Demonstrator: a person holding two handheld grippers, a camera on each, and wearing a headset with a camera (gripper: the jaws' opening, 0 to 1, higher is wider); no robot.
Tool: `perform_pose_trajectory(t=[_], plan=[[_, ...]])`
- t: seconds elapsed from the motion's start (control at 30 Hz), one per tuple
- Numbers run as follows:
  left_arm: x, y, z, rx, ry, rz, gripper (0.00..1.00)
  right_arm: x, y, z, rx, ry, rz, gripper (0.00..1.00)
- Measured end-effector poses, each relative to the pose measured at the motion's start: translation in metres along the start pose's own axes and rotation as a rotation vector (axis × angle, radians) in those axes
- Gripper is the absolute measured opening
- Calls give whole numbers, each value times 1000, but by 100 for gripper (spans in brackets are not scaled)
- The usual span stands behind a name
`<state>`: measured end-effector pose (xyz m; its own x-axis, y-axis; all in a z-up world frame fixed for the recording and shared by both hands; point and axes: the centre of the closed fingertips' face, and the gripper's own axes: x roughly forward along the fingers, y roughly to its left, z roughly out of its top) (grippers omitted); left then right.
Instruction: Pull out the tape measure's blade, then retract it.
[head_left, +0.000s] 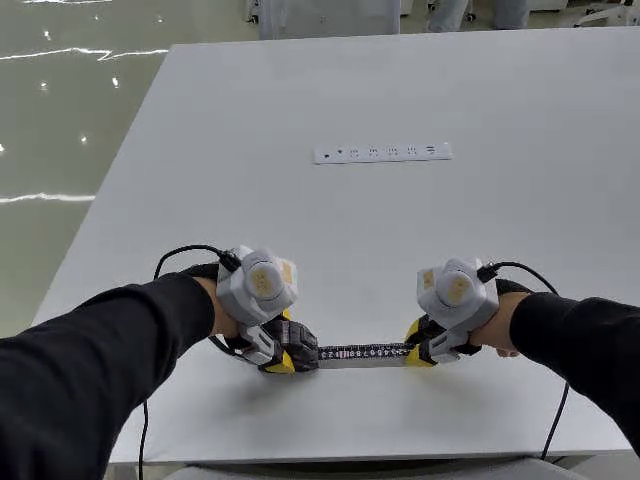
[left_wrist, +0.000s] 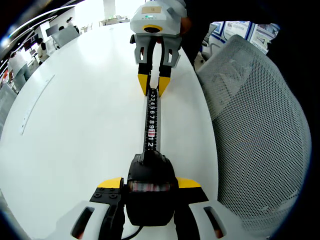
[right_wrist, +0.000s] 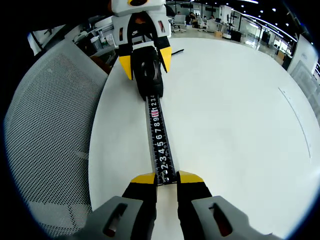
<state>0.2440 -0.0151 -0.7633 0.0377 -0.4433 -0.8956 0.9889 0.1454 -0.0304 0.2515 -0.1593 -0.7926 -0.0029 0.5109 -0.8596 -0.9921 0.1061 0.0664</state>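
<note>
- Left hand-held gripper (left_wrist: 150, 182) clamps the tape measure case (left_wrist: 150, 202); right hand-held gripper (right_wrist: 166, 178) pinches the blade (right_wrist: 156, 130) tip.
- Thin pinch may slip, so the blade snaps back.

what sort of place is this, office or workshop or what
Probably an open-plan office or lab: a big white table carrying a power strip, a mesh office chair beside it, and rows of desks under ceiling lights further back.

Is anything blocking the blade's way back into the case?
Nothing visible. The black numbered blade runs straight from the right gripper to the black case in the left gripper; the white power strip lies well away.
</note>
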Motion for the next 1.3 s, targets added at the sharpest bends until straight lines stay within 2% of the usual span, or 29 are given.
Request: perform_pose_trajectory(t=[1.3], plan=[[0,1,-1,-7,-6,1,34,-7,-1,-12,18,8,-4,10]])
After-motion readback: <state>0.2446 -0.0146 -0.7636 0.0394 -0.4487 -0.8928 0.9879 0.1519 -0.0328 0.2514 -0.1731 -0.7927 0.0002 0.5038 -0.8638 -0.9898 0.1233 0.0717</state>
